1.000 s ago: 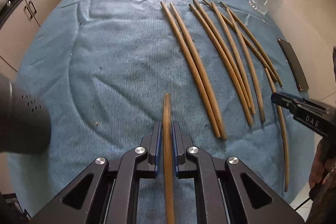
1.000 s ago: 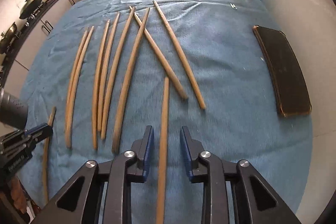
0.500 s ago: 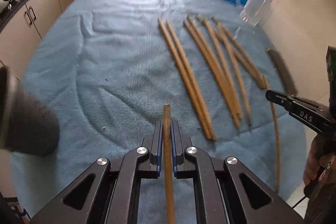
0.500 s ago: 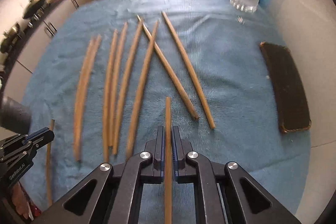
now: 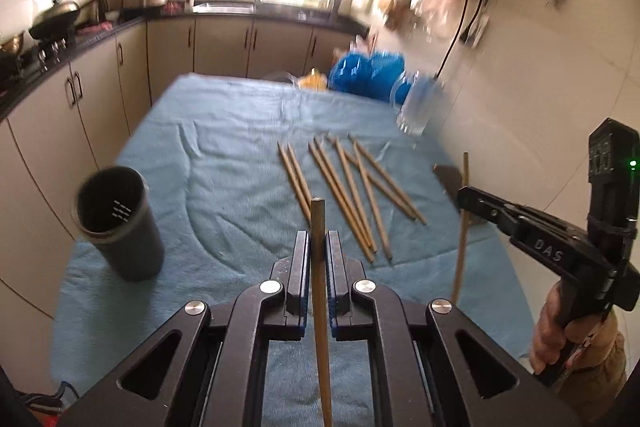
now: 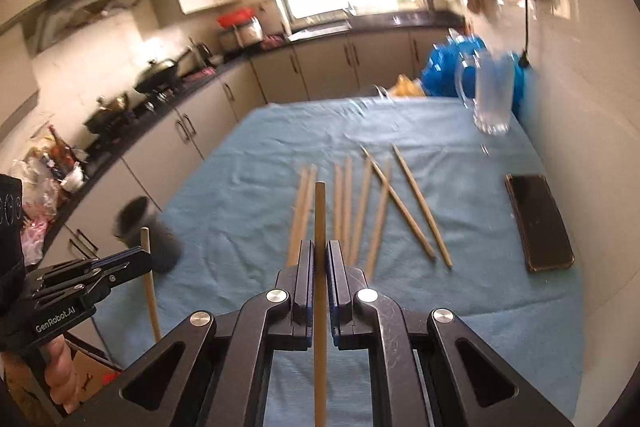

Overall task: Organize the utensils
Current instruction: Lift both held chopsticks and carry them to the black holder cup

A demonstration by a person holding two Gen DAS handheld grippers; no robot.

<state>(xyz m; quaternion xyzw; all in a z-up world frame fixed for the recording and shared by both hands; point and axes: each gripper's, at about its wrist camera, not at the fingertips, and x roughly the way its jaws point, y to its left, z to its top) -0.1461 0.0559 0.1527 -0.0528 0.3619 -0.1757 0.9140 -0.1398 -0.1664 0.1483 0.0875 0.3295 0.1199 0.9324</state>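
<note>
Two handheld grippers hover above a table covered with a blue cloth (image 5: 224, 155). The left gripper (image 5: 318, 243) has its jaws closed on one wooden chopstick (image 5: 320, 307), lifted off the cloth. The right gripper (image 6: 319, 255) likewise clamps a second chopstick (image 6: 319, 327). Eight or so loose chopsticks (image 5: 352, 195) lie side by side on the cloth; blur makes the count uncertain. A dark cup (image 5: 120, 223) stands upright at the left edge. A phone (image 6: 538, 223) lies at the right, a glass mug (image 6: 492, 95) farther back.

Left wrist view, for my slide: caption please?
Left hand-held gripper shut on a chopstick, dark cup to its left.
</note>
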